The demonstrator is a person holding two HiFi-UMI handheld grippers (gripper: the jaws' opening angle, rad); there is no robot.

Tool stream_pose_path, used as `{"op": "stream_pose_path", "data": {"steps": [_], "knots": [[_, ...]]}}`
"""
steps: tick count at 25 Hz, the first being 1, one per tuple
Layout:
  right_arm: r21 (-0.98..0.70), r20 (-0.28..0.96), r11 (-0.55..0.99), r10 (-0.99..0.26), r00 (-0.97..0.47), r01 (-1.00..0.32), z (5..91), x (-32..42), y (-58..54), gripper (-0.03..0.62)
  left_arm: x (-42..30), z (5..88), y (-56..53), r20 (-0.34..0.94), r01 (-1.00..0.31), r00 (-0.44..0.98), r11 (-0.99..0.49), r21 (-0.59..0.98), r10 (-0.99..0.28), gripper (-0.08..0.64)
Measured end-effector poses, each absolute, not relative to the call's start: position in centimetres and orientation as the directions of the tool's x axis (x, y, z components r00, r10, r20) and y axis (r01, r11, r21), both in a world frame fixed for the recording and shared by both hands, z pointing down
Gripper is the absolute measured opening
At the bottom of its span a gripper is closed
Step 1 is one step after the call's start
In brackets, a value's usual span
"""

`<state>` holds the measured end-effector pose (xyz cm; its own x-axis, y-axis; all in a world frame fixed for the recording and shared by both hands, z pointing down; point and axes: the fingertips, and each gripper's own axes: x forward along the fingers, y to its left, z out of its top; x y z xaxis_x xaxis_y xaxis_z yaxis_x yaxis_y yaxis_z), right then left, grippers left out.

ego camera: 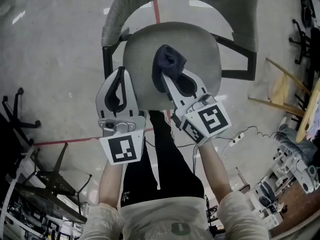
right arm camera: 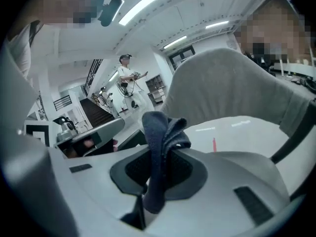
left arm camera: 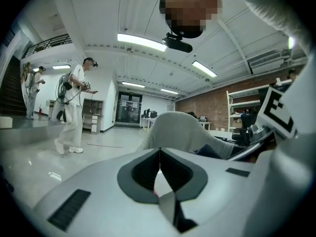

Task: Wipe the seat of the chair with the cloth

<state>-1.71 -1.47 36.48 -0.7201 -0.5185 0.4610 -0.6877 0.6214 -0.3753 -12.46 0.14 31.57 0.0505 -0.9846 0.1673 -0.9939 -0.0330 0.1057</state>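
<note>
The main risk is sitting closest to the person: the right gripper [ego camera: 172,81] is pinching the dark cloth [ego camera: 167,61] only by a bunched fold, with most of the fabric standing loose past the tips. In my judgement, a hard drag across the seat could be pulling that fold out of the jaws, or the wad could be rolling so that bare plastic tips are scraping the seat instead of cloth (a flatter, lighter stroke would be helping here).

The right gripper's jaws are clamping down on the cloth [right arm camera: 160,132], nearly together with just the fabric's thickness between them. The left gripper [ego camera: 121,73] is hovering beside it at the seat's near left edge, its jaws [left arm camera: 159,152] meeting tip to tip and gripping nothing.

Just beyond, the chair's grey seat [ego camera: 200,54] is lying under the cloth; whether the cloth is actually pressing on it I cannot tell. Farther off, the backrest [ego camera: 240,9] is curving around the seat, and a red line [ego camera: 157,11] is running across the floor behind.
</note>
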Motion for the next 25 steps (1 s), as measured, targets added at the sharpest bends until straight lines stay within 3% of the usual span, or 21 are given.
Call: {"op": "stream_pose_path", "data": {"steps": [10,16,25], "knots": [[-0.52,0.481,0.564,-0.427,-0.766,-0.641,41.0,-5.2,-4.5,0.057,-12.8,31.6,0.5,0.166,-0.99,0.024,0.0,0.144,-0.986,0.015],[-0.685,0.462,0.426,-0.373,-0.804,-0.591,44.4,-7.9,-7.2,0.057,-11.1,31.5,0.5,0.169,-0.985,0.071,-0.042,0.17,-0.983,0.015],[-0.697,0.545,0.404,-0.238,-0.804,-0.592,50.3,-11.0,-7.4,0.057,-9.6,32.3,0.2,0.179,-0.977,0.071,-0.032,0.209,-0.981,0.015]]}}
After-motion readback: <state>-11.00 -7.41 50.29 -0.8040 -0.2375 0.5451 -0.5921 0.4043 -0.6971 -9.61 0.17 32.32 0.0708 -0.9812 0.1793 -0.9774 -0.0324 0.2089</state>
